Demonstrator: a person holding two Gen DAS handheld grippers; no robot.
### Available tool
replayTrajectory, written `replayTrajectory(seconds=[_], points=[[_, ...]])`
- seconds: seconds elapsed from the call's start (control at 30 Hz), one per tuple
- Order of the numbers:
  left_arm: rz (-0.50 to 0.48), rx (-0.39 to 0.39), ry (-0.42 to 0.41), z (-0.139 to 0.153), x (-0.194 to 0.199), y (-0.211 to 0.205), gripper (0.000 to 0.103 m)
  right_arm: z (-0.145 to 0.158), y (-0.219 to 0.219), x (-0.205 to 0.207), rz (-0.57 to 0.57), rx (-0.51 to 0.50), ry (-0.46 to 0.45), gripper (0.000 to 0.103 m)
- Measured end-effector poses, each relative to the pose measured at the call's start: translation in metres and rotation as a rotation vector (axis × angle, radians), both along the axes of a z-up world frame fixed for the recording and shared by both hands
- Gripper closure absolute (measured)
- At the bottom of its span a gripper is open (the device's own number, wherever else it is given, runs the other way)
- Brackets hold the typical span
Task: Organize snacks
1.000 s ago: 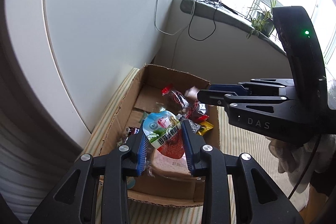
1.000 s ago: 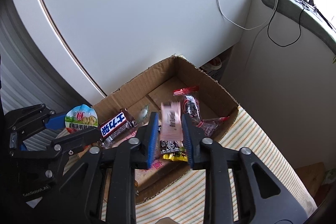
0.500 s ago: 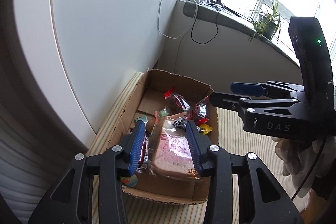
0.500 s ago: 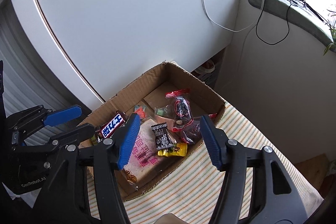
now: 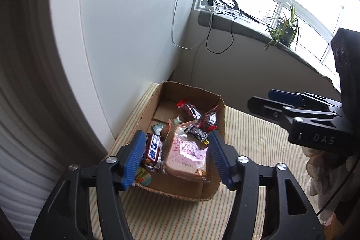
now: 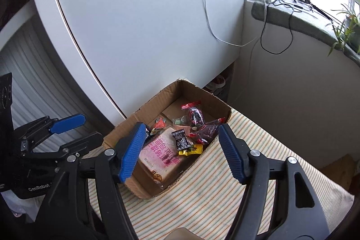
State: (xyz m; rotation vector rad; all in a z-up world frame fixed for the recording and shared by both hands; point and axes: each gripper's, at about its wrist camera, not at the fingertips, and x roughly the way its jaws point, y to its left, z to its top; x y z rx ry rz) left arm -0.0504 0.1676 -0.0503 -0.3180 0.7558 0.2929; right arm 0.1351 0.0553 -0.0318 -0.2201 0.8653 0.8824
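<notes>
A cardboard box [image 5: 221, 113] [image 6: 144, 108] sits on a striped cloth and holds several snacks: a pink bread pack [image 5: 186, 155] [image 6: 160, 153], a chocolate bar [image 5: 153, 149], a black candy packet [image 5: 196, 132] [image 6: 181, 141], a yellow packet [image 6: 191, 150], red-wrapped sweets [image 5: 190, 109] [image 6: 195, 116] and a round green-lidded cup [image 5: 144, 177]. My left gripper [image 5: 176, 158] hovers above the box's near end, jaws opening, nothing between them. My right gripper [image 6: 180, 151] also hangs above the box, jaws opening and empty. Each gripper shows in the other's view, left gripper [image 6: 65, 129], right gripper [image 5: 267, 98].
A white cabinet panel [image 5: 126, 37] stands right behind the box. A window sill [image 5: 236, 21] carries cables, a ring light and a potted plant [image 5: 283, 30]. The striped cloth [image 5: 258, 145] spreads right of the box. A gloved hand [image 5: 319, 168] holds the right gripper.
Both grippers let go of their snacks and opened. The green-lidded cup and the pink packet dropped into the box. Both grippers rose and drew back from the box.
</notes>
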Motion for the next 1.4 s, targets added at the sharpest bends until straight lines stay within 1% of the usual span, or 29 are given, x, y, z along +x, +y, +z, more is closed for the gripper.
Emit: replayTrajectory(seconds=[0.17,0.27,0.3,0.37,0.47,0.6,0.73,1.03,1.4], points=[[0.038,0.013,0.008,0.011,-0.012,-0.006,0.036,0.011,-0.017,-0.015,-0.039,-0.002,-0.026,0.031],[0.049,0.024,0.012,0.016,-0.016,-0.009,0.036,0.014,-0.029,-0.022,-0.075,-0.004,-0.031,0.013],[0.052,0.029,0.013,0.017,-0.018,-0.011,0.036,0.016,-0.034,-0.025,-0.089,-0.001,-0.041,0.012],[0.059,0.041,0.014,0.02,-0.02,-0.013,0.036,0.019,-0.042,-0.028,-0.109,-0.002,-0.053,0.011],[0.052,0.043,0.023,0.021,-0.022,-0.017,0.036,0.02,-0.054,-0.031,-0.153,-0.006,-0.047,0.011],[0.044,0.059,0.025,0.023,-0.024,-0.024,0.036,0.02,-0.063,-0.034,-0.172,-0.016,-0.053,0.011],[0.048,0.059,0.026,0.023,-0.025,-0.027,0.036,0.024,-0.071,-0.036,-0.187,-0.013,-0.063,0.011],[0.046,0.063,0.025,0.025,-0.026,-0.031,0.036,0.028,-0.074,-0.04,-0.197,-0.004,-0.074,0.011],[0.038,0.069,0.014,0.029,-0.029,-0.034,0.036,0.025,-0.075,-0.041,-0.207,0.005,-0.059,0.011]])
